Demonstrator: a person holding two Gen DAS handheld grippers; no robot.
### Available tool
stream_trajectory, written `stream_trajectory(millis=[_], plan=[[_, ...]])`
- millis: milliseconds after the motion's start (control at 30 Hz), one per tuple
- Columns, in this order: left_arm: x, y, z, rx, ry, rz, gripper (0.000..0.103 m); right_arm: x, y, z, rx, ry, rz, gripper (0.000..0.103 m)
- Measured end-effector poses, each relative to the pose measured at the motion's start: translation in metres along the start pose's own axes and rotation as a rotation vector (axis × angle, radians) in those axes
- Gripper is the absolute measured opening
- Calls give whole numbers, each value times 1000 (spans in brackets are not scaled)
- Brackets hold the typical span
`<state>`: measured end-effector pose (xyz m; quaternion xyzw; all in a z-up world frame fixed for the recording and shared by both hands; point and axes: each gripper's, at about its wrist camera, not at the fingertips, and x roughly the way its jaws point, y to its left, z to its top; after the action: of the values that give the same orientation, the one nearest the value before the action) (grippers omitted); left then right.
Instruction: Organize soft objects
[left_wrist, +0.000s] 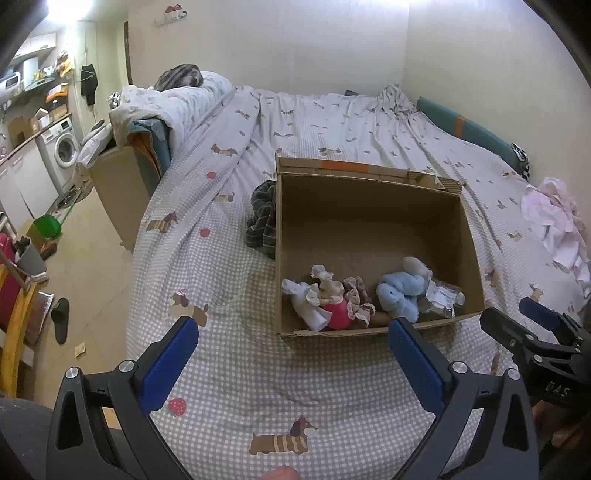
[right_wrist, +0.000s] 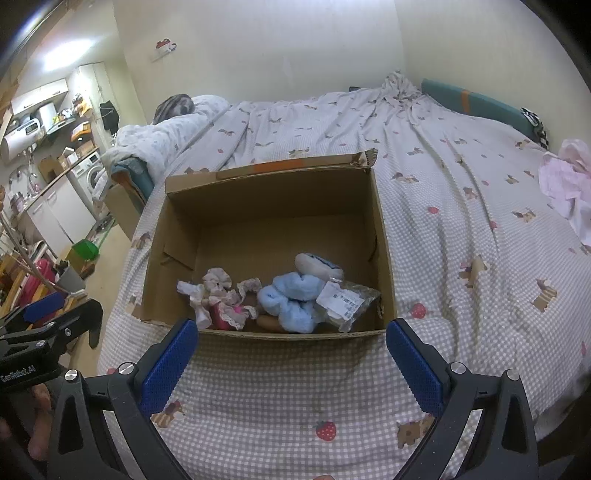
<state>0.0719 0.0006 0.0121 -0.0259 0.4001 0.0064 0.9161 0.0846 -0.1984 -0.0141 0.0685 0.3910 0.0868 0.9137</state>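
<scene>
showing only in left view: dark striped cloth (left_wrist: 263, 218) beside box (left_wrist: 373, 173) | both tongs (left_wrist: 291, 354) (right_wrist: 291, 354) wide, empty

The box (right_wrist: 380, 236) was matt cardboard; the blue toy (right_wrist: 291, 299) fluffy plush; the bed (right_wrist: 280, 391) checked cloth.

Bed (left_wrist: 332, 122) ahead of me, under a grey-checked sheet printed with dogs and strawberries. Plain cream walls (left_wrist: 295, 44) behind. To my left: pale floor (left_wrist: 92, 266), white cabinets (left_wrist: 29, 177), a washing machine (left_wrist: 62, 147), cluttered shelves (left_wrist: 40, 77) under bright ceiling light (left_wrist: 70, 7).
</scene>
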Motion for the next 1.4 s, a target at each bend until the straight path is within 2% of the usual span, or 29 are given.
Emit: stream_trajectory(millis=[700,1400], plan=[[-4,3,1,-18,-17,-8,102,0,-5,2,-1,-5,-6,103],[-2,3,1,-36,16,-24,102,0,-5,2,-3,-10,-6,103]])
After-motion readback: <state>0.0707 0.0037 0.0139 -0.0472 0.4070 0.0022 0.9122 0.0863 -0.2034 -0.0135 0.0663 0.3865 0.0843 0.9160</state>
